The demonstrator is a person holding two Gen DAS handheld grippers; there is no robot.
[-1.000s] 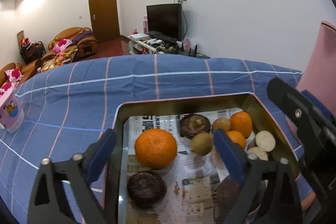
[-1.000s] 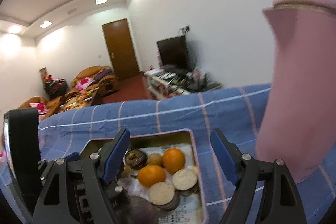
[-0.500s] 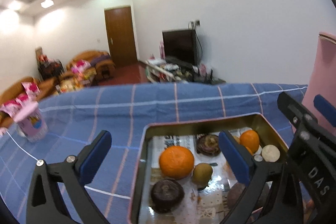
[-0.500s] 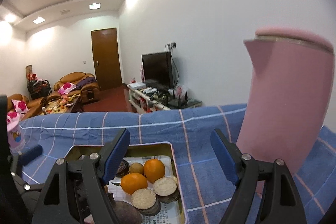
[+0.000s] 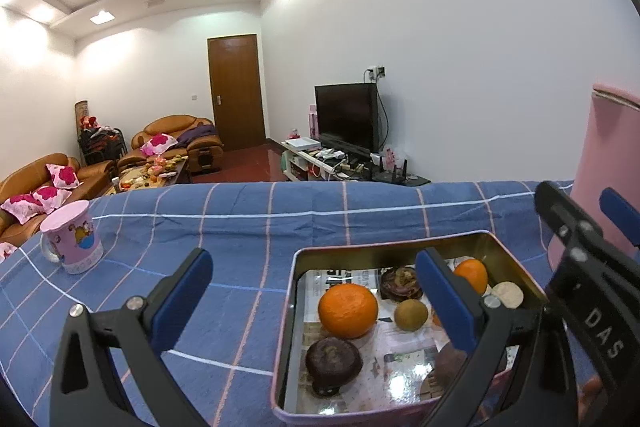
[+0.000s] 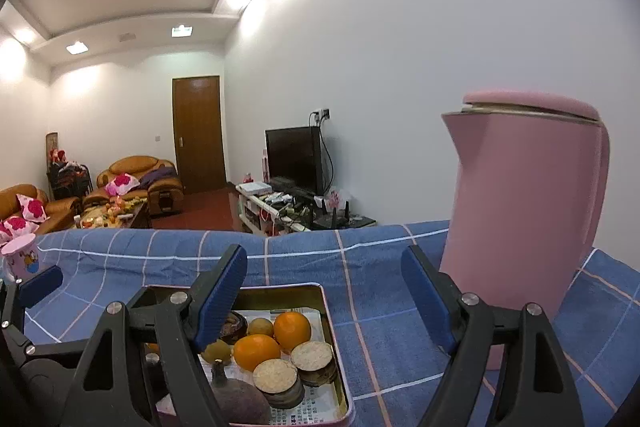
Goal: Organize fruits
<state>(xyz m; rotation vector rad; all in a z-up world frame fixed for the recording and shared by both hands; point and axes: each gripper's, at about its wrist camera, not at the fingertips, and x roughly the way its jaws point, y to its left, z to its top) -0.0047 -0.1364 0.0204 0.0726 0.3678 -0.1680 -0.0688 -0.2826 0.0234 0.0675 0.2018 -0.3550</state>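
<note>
A metal tin (image 5: 396, 251) lined with newspaper sits on the blue checked cloth. It holds a large orange (image 5: 347, 310), smaller oranges (image 6: 292, 331), a brown kiwi-like fruit (image 5: 410, 314), dark purple fruits (image 5: 333, 361) and pale round cakes (image 6: 275, 377). The tin also shows in the right wrist view (image 6: 326, 307). My left gripper (image 5: 316, 291) is open and empty, raised above the tin's left edge. My right gripper (image 6: 324, 287) is open and empty above the tin's right rim.
A tall pink kettle (image 6: 524, 227) stands right of the tin, close to my right gripper. A pink cartoon mug (image 5: 72, 241) stands at the far left of the cloth. The table's far edge drops to a living room beyond.
Both grippers have lifted up and back from the tin. The left view now takes in the mug and more cloth; the kettle has shifted right in the right view.
</note>
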